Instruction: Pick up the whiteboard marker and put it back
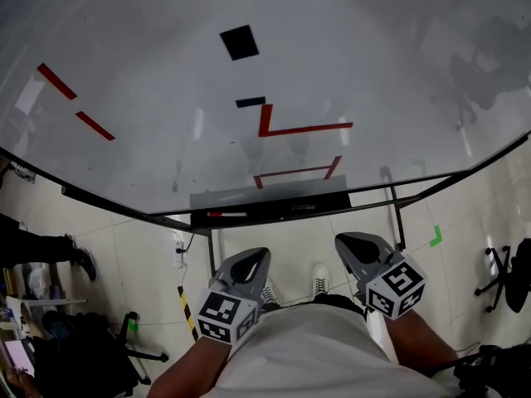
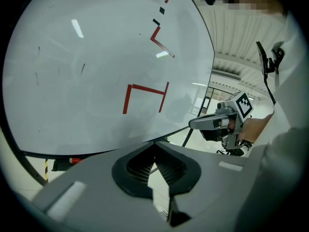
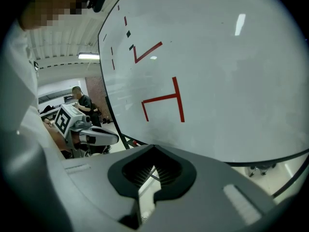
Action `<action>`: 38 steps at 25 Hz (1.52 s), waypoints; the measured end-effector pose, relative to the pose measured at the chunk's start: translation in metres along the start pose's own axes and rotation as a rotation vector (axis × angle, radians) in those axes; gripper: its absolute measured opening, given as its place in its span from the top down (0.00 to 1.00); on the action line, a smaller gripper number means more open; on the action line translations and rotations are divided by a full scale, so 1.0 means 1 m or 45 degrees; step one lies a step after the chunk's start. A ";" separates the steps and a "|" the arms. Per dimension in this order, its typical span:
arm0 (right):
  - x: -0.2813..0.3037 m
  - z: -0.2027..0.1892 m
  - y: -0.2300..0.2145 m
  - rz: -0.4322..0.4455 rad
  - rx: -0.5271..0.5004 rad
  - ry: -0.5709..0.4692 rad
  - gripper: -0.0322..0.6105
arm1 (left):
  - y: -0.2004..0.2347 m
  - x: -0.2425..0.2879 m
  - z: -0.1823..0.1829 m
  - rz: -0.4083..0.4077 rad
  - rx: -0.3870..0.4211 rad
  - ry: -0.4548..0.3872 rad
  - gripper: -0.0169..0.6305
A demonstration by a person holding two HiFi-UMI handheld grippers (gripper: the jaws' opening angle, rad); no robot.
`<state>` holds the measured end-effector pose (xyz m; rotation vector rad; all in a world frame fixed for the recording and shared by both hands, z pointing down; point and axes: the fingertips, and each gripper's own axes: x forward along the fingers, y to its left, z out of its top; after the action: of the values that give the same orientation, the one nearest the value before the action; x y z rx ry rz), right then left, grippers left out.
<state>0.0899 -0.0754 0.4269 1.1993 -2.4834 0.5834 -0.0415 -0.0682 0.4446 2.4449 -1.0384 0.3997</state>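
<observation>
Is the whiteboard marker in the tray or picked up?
In the tray: the whiteboard marker lies flat in it, apart from left tongs and right tongs.

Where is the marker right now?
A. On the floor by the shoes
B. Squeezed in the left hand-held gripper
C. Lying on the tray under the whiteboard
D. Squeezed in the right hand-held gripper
C: the whiteboard marker lies on the tray under the whiteboard, while the left hand-held gripper and the right hand-held gripper are shut with nothing in them.
</observation>
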 end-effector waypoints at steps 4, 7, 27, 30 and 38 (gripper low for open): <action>-0.007 0.000 0.014 -0.054 -0.001 -0.034 0.95 | -0.002 -0.009 0.003 -0.066 0.031 -0.022 0.95; -0.012 -0.006 0.028 -0.106 0.019 -0.057 0.95 | -0.003 -0.018 0.001 -0.112 0.054 -0.027 0.95; -0.123 -0.055 0.104 0.069 -0.175 -0.096 0.95 | -0.103 -0.088 -0.060 0.081 0.021 -0.143 0.95; -0.160 -0.078 0.106 0.112 -0.162 -0.102 0.95 | -0.147 -0.098 -0.084 0.121 0.005 -0.146 0.95; -0.223 -0.129 0.105 0.143 -0.100 -0.070 0.95 | -0.229 -0.116 -0.154 0.161 -0.101 -0.094 0.95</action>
<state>0.1528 0.1957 0.4149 1.0664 -2.6070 0.4826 0.0354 0.2205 0.4601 2.3467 -1.2211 0.3043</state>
